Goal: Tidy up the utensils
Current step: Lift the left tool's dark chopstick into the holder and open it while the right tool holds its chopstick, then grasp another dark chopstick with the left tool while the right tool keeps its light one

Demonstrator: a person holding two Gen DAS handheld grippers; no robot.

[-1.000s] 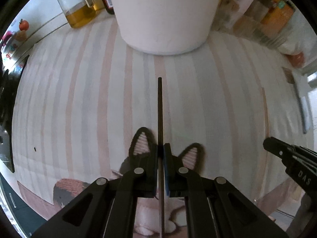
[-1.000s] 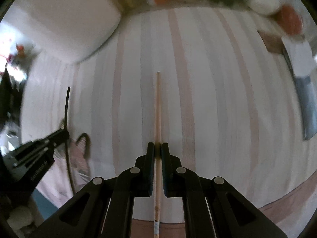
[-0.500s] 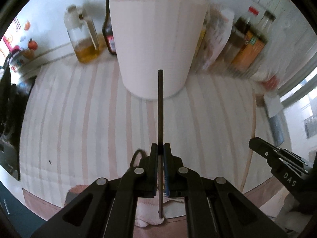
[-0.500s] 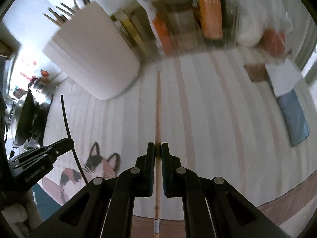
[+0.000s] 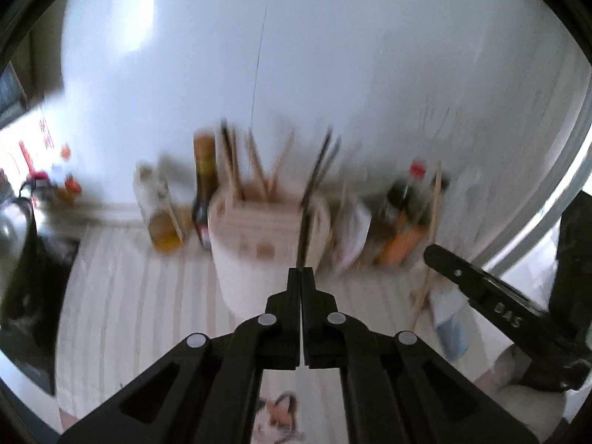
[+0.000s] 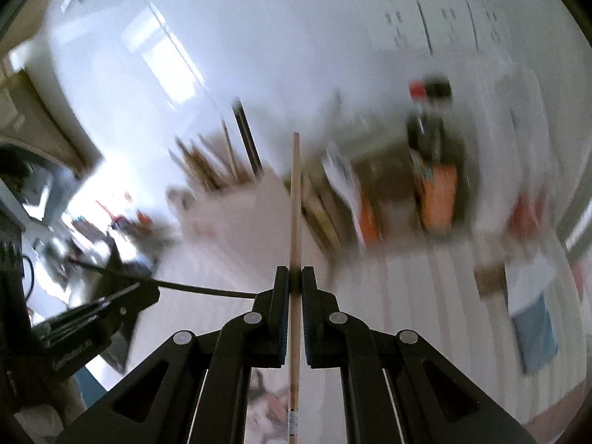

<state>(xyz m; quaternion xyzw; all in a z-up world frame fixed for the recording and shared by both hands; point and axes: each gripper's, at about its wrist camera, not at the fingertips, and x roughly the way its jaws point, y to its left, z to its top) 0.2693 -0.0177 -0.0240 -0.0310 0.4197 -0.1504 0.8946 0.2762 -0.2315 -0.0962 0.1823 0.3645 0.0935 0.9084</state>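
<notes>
My left gripper (image 5: 301, 272) is shut on a thin black chopstick (image 5: 304, 236) that points forward over the white utensil holder (image 5: 259, 259). The holder's top shows several wooden and dark chopsticks (image 5: 259, 170) standing in it. My right gripper (image 6: 295, 270) is shut on a long wooden chopstick (image 6: 296, 199), whose tip is level with the holder (image 6: 229, 218) and just to its right. Both grippers hang above the striped cloth, short of the holder. The left gripper (image 6: 92, 314) with the black chopstick (image 6: 203, 290) shows at the left of the right wrist view. Both views are blurred.
A striped cloth (image 5: 140, 296) covers the counter. An oil jar (image 5: 162, 222) and a dark bottle (image 5: 203, 192) stand left of the holder; sauce bottles and packets (image 5: 407, 214) stand to its right against the white wall. A blue item (image 6: 532, 333) lies at the right, dark cookware (image 5: 22, 259) at the left.
Both grippers have risen from the cloth with their chopsticks and tipped upward. The holder's open top and the wall behind it have come into view.
</notes>
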